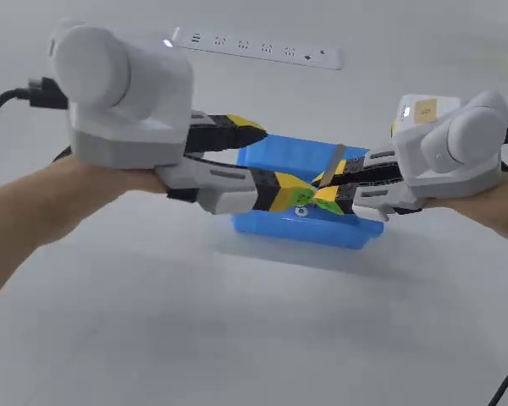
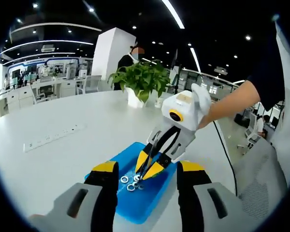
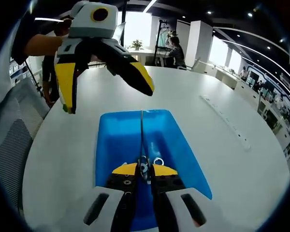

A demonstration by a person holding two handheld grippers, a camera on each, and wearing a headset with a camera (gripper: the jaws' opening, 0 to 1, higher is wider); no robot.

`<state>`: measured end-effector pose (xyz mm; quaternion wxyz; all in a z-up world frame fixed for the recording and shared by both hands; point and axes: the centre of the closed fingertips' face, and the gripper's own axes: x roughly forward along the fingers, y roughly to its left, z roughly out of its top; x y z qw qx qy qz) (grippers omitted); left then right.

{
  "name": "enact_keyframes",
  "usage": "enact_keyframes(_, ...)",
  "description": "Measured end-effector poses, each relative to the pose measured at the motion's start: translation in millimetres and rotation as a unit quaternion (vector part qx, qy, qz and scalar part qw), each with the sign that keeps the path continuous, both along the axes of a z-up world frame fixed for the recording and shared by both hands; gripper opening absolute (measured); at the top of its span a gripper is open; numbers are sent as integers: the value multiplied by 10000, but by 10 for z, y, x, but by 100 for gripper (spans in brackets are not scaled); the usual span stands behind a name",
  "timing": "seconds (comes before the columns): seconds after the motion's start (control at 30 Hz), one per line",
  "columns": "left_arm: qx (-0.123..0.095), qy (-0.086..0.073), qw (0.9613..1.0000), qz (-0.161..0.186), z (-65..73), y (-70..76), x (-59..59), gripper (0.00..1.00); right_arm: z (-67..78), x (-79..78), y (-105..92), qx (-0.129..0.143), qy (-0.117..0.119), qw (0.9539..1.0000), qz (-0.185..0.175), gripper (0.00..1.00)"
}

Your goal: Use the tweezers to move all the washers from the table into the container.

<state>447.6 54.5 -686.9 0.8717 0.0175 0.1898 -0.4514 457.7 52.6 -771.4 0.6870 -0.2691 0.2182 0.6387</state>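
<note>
Open-plan office space with ceiling lights, a white pillar point(image 2: 111, 53) and one potted plant point(image 2: 140, 79) is surrounding a broad white table point(image 1: 237, 338), on which one long white power strip point(image 1: 254, 48) is lying well apart from the work. One shallow, rectangular blue container point(image 1: 279, 152) is sitting on the table near the centre of the head view, under both grippers. Two hand-held grippers with white bodies and yellow-and-black fingers are meeting over it. The left gripper point(image 2: 148, 166) is hanging with its jaws spread wide, holding nothing, and the container is lying between them in the left gripper view. The right gripper point(image 3: 145, 169) is pinching one pair of thin metal tweezers point(image 3: 141, 130) between jaws drawn narrow, so that the tweezers are running straight forward along the container's length. In the left gripper view the tweezer tips are pointing down at the washers point(image 2: 124, 180), small silver rings that are resting in a tight cluster on the container's blue floor; whether the tips are touching one cannot be told. At least three washers are showing in that cluster, and an exact count cannot be made at this size.
</note>
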Motion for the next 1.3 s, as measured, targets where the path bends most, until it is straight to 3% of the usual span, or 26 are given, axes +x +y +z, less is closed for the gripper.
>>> enact_keyframes(0.17, 247, 49, 9981, -560, -41, -243, 79, 50, 4, 20, 3, 6, 21, 10000, -22, 10)
enact_keyframes(0.27, 609, -27, 9941, -901, -122, -326, 109, 44, 8, 25, 7, 16, 24, 10000, -24, 10)
enact_keyframes(0.33, 657, -70, 9928, -1000, -145, -331, 176, 32, 14, 23, 5, 7, 14, 10000, -5, 10)
enact_keyframes(0.4, 665, -3, 9919, -1084, -170, -351, 186, 25, 21, 21, 6, 3, 6, 10000, 21, 10)
enact_keyframes(0.53, 755, -6, 9893, -1252, -198, -379, 176, 22, 19, 19, 0, -19, -13, 10000, 49, 10)
enact_keyframes(0.63, 1120, -160, 9842, -1359, -255, -337, 173, 10, 8, 14, -18, -66, -38, 9999, 80, 10)
enact_keyframes(0.7, 1374, -270, 9795, -1450, -272, -338, 119, 10, -8, 4, -37, -126, -58, 9998, 104, 10)
enact_keyframes(0.87, 1367, -403, 9788, -1469, -220, -310, 86, 8, 42, -8, -27, -69, -103, 9999, 115, 10)
enact_keyframes(1.07, 1335, -658, 9789, -1400, -46, -244, 59, 7, 226, -13, 22, 101, -221, 9996, 127, 10)
enact_keyframes(1.2, 1287, -756, 9800, -1317, 114, -155, -55, 7, 403, -109, 47, 235, -334, 9988, 254, 10)
enact_keyframes(1.3, 1110, -776, 9844, -1127, 230, -84, -181, 7, 546, -222, 54, 372, -344, 9981, 342, 10)
